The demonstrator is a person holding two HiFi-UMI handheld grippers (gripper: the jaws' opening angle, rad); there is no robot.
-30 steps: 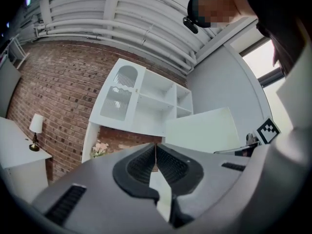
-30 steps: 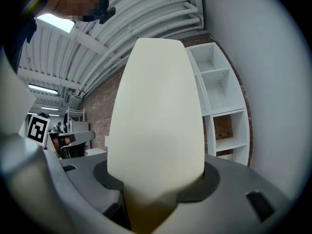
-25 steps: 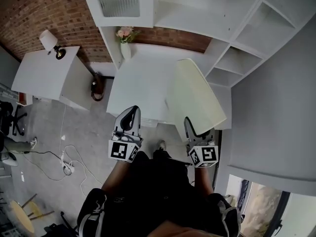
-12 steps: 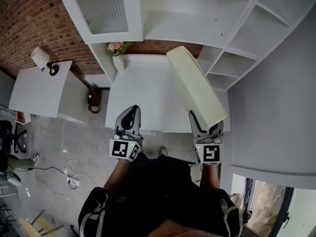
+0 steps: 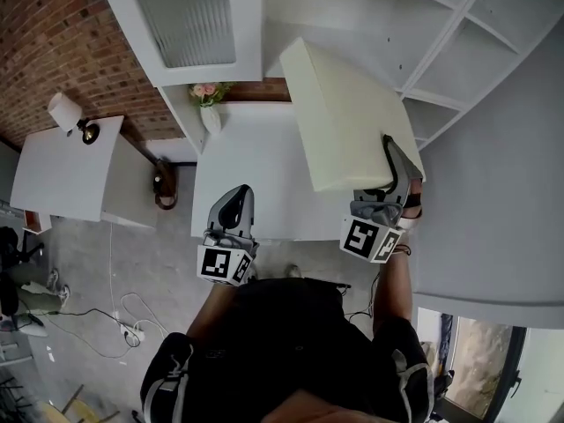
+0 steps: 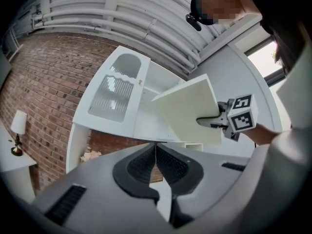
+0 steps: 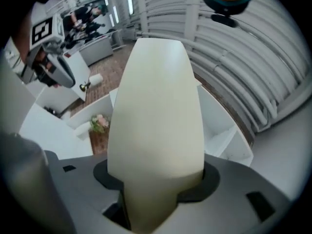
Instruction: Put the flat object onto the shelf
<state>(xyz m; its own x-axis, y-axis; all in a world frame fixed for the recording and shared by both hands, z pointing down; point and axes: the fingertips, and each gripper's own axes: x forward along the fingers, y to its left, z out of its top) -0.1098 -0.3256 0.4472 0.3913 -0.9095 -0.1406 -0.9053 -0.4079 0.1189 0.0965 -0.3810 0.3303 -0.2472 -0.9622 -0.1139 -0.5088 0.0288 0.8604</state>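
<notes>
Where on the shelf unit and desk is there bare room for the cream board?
The wide shelf beyond the cream board looks bare, as do the cubbies to its right. The white desk is bare except the flower vase at its back-left corner. Nothing looks crowded.

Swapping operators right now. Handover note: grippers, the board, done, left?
Right gripper: shut on one end of the cream flat rectangular board, held in the air above the white desk, in front of the white shelf unit.
Left gripper: shut, empty, near the desk's front edge.
Done: board picked up.
Left: set it on a shelf, release.
</notes>
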